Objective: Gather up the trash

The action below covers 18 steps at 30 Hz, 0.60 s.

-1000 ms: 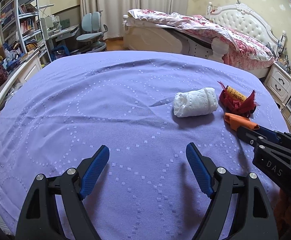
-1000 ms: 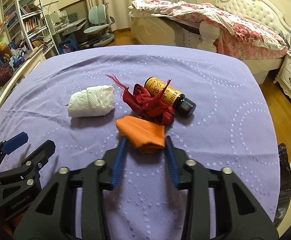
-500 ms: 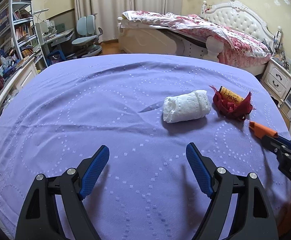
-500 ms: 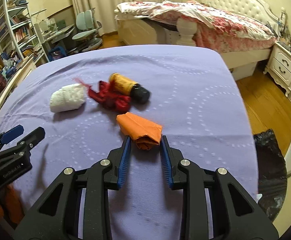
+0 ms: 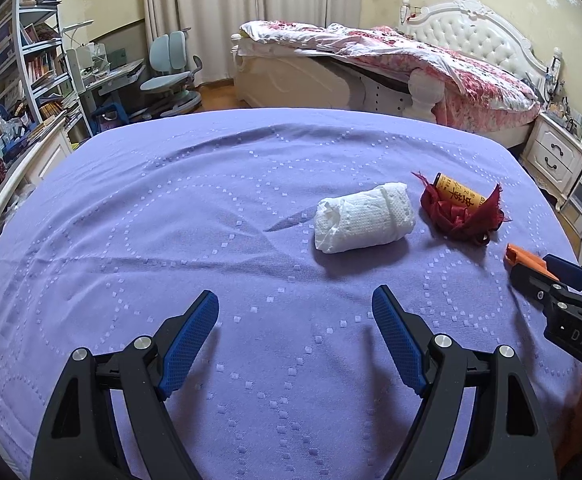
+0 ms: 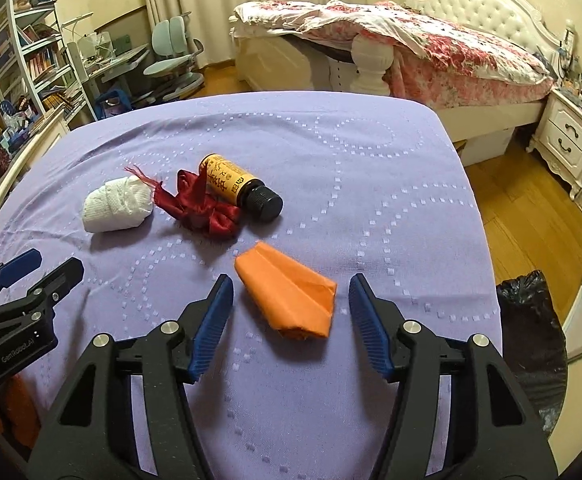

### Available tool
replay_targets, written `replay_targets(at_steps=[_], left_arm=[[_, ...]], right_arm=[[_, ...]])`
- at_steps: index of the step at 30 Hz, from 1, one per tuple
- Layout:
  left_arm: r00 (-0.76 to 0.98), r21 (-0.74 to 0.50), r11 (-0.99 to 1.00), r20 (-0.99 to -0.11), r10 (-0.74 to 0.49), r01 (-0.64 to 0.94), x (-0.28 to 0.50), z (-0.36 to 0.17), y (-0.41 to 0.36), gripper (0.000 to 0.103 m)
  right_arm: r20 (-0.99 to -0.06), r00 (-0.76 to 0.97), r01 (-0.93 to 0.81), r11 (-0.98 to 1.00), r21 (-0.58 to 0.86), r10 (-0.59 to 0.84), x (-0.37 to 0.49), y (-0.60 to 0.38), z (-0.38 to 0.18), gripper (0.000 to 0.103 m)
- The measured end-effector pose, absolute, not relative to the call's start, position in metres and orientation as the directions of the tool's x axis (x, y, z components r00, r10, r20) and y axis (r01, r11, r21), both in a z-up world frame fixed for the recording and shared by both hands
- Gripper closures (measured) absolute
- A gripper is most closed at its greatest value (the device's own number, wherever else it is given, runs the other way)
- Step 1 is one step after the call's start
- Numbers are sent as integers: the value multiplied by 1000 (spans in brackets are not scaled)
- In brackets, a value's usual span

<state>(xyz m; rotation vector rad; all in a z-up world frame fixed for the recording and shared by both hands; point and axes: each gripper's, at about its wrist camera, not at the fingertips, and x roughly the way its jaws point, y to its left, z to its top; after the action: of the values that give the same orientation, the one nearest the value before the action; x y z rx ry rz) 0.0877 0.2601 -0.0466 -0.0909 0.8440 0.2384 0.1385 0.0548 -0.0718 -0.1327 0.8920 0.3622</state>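
From the left wrist camera, my left gripper [image 5: 295, 316] hangs with its jaws wide apart and nothing between them, over the purple bedspread [image 5: 171, 220]. Ahead and a little to the right lies a white paper wad [image 5: 365, 220], a soft roll with its long axis running left to right, tilted slightly up at the right. Just past it, further right, a red rag [image 5: 461, 216] is bunched around a yellow bottle [image 5: 459, 195]. At the far right edge I see my right gripper [image 5: 531, 268] with an orange corner poking out beside it.

From the right wrist camera, the right gripper [image 6: 291, 308] has its jaws spread and clear of the orange paper [image 6: 287, 296], which rests on the bedspread between the blue pads [image 6: 213, 320], touching neither. I judge it light, limp and easily crushed, so a squeeze across its narrow width near the middle should hold. Its long axis runs from ahead-left to near-right, the pointed end away from me. The bottle [image 6: 235, 186] lies further ahead, cap toward the right; it looks rigid and likely to roll. A black bag [image 6: 531, 320] sits off the bed's edge to my right, probably where the trash goes.
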Motion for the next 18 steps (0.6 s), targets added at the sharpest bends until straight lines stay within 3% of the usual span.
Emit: replay_targets(at_steps=[1, 18], left_arm=[[640, 13, 970, -749, 171, -243, 89, -46, 260, 24], [644, 40, 983, -751, 149, -180, 127, -47, 243, 24]], right_arm=[[-781, 574, -363, 931, 27, 246, 138, 56, -72, 61], [-774, 577, -341, 938, 60, 260, 157, 46, -72, 62]])
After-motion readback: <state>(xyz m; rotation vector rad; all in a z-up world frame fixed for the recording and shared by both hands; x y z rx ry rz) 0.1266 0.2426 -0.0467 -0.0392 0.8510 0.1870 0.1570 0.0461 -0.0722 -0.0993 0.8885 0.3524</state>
